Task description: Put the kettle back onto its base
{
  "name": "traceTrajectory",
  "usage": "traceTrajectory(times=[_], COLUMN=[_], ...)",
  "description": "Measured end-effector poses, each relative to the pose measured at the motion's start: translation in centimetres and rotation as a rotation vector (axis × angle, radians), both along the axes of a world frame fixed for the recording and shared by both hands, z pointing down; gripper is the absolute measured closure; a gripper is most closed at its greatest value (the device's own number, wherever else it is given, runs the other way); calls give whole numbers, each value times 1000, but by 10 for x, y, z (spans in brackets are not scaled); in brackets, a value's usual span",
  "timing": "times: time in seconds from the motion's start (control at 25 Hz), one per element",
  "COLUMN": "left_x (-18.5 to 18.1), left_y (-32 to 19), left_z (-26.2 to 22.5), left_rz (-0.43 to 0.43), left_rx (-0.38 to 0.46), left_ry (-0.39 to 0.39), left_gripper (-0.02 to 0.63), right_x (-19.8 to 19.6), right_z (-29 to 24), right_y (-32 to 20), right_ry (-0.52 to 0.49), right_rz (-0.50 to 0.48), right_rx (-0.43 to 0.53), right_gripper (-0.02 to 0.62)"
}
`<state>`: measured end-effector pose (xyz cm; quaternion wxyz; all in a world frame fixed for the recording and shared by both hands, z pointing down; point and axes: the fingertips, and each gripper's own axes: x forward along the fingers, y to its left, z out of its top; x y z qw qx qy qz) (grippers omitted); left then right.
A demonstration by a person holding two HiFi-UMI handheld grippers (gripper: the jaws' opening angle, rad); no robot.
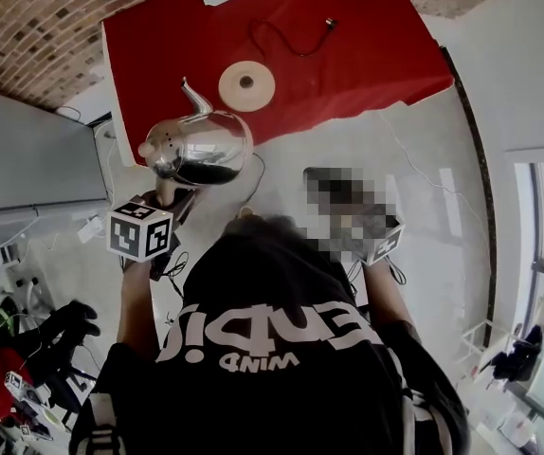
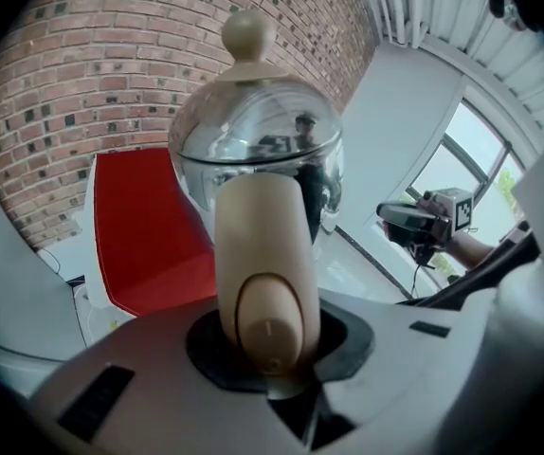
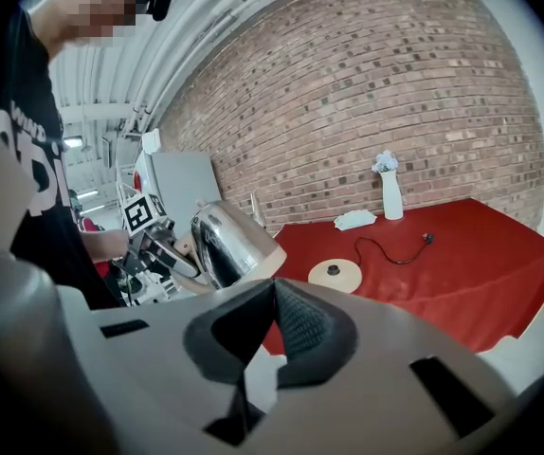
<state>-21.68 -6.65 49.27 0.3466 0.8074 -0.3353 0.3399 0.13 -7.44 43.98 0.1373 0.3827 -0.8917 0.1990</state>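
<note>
The shiny chrome kettle (image 1: pixel 201 148) with a cream knob on its lid and a thin curved spout hangs in the air, off its base and clear of the table, over the pale floor at the near edge of the red cloth. Its spout points toward the table, and the right gripper view shows the kettle (image 3: pixel 234 245) leaning at a tilt. The kettle's cream handle (image 2: pixel 262 263) runs straight down into the left gripper (image 2: pixel 267 349), whose jaws are clamped on the handle's lower end. The kettle is therefore directly ahead of that gripper and touching it. The head view shows the left gripper (image 1: pixel 172 197) just under the kettle's near side. The round cream kettle base (image 1: pixel 246 85), with a dark hub in its middle, lies flat on the red-covered table (image 1: pixel 367 55) beyond the spout. It is near the kettle but apart from it. A thin black cord (image 1: pixel 291 41) trails loosely across the cloth behind the base. Farther back, by the brick wall (image 3: pixel 367 93), are a crumpled white cloth (image 3: pixel 354 219) and a slim white vase of pale flowers (image 3: pixel 390 192). The right gripper (image 3: pixel 272 330) is held off to the kettle's right, well apart from it. Its black pads are closed together with nothing between them, and it faces the table and the base (image 3: pixel 335 274).
</note>
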Motion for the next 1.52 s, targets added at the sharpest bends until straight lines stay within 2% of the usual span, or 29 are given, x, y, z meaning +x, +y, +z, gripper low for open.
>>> traceTrajectory(times=[0.32,0.96,1.12,1.52], left_x=[18,34,39,47], left_y=[-16,-56,-80,-174], left_z=[-10,-7,-8,-34], left_rz=[13,-20,-16,56], left_rx=[4,16,27,128], left_ry=[9,13,21,-45], left_gripper=[548,548,546,546], right_x=[10,25,28,24], right_z=[-2,6,7,7], right_y=[-22,-48,-50,-58], right_ry=[-12,-22,-30,-57], right_rz=[-17,-55,-58,-62], right_rx=[-3,-2,-4,9], right_gripper=[572,572,572,572])
